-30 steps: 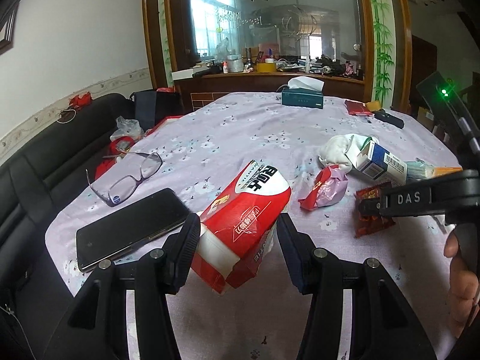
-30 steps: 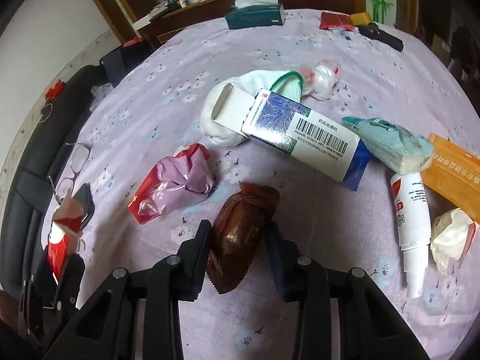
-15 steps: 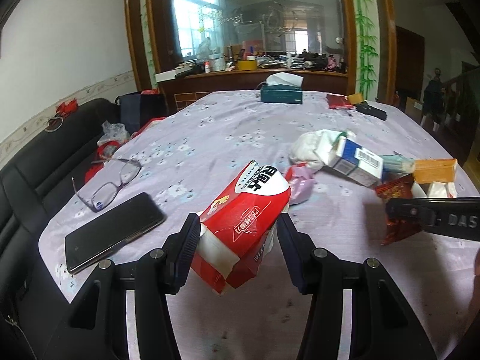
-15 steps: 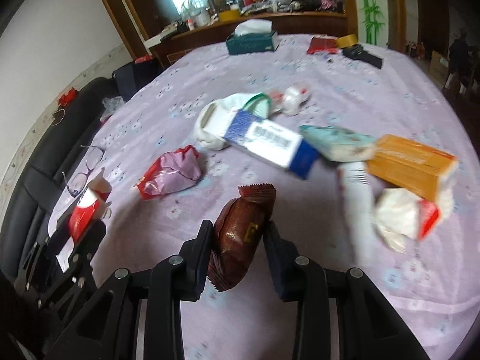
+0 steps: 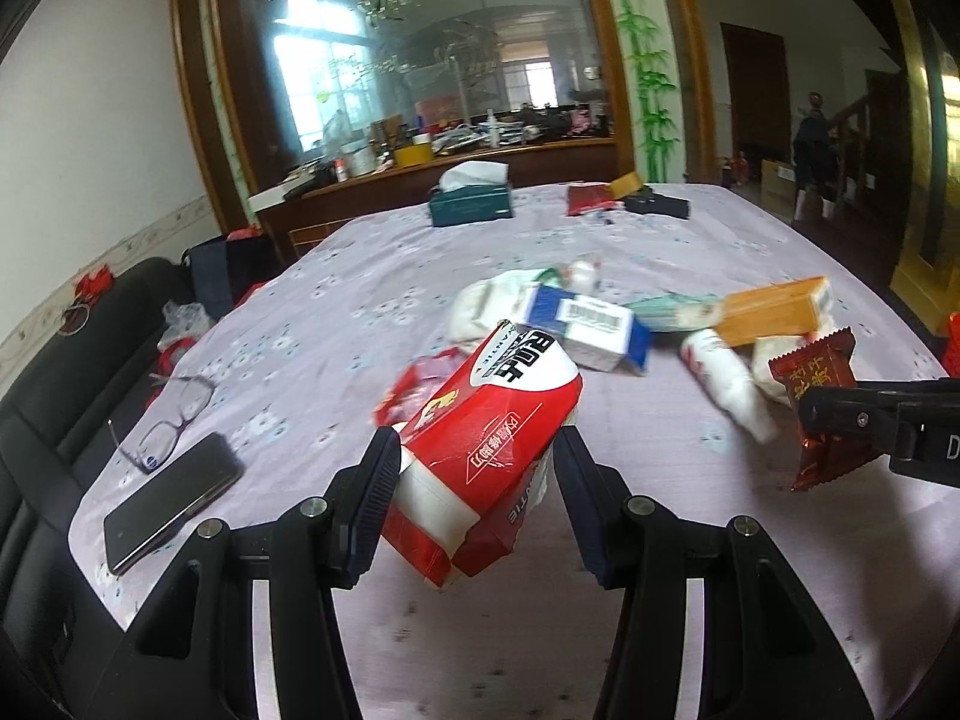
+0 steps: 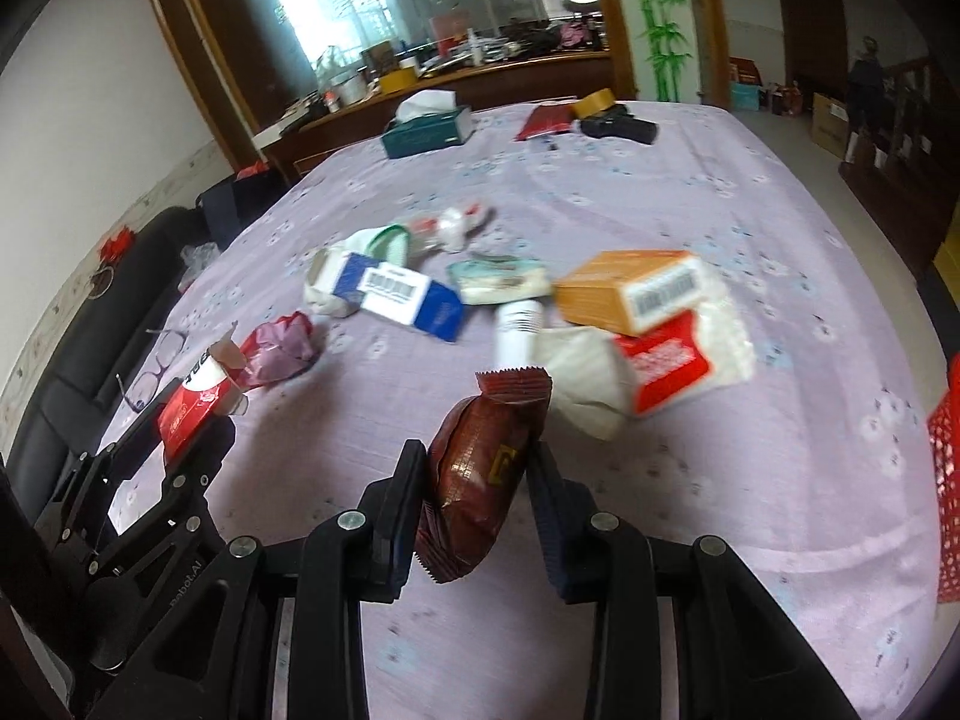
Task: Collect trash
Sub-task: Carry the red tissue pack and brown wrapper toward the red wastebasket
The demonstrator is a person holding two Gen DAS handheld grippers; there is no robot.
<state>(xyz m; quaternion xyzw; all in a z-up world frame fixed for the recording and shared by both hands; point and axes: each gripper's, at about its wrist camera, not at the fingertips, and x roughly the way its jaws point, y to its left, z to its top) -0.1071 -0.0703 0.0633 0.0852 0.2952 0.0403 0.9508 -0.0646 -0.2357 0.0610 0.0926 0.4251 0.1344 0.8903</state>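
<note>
Fingers of left gripper (image 5: 477, 468) clamp red tissue pack (image 5: 486, 450), right gripper (image 6: 477, 486) brown wrapper (image 6: 486, 474), lower ends hidden.

We note daylight from the rear windows (image 5: 312, 90), glare on the glass partition (image 5: 420, 60), motion blur across the table (image 6: 690, 192), and dark, curved fisheye edges.

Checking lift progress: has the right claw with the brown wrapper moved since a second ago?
Yes. The right claw carried the brown wrapper up and back from the blue-and-white box.

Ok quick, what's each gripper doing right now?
Left gripper: closed on the red tissue pack.
Right gripper: closed on the brown snack wrapper.
</note>
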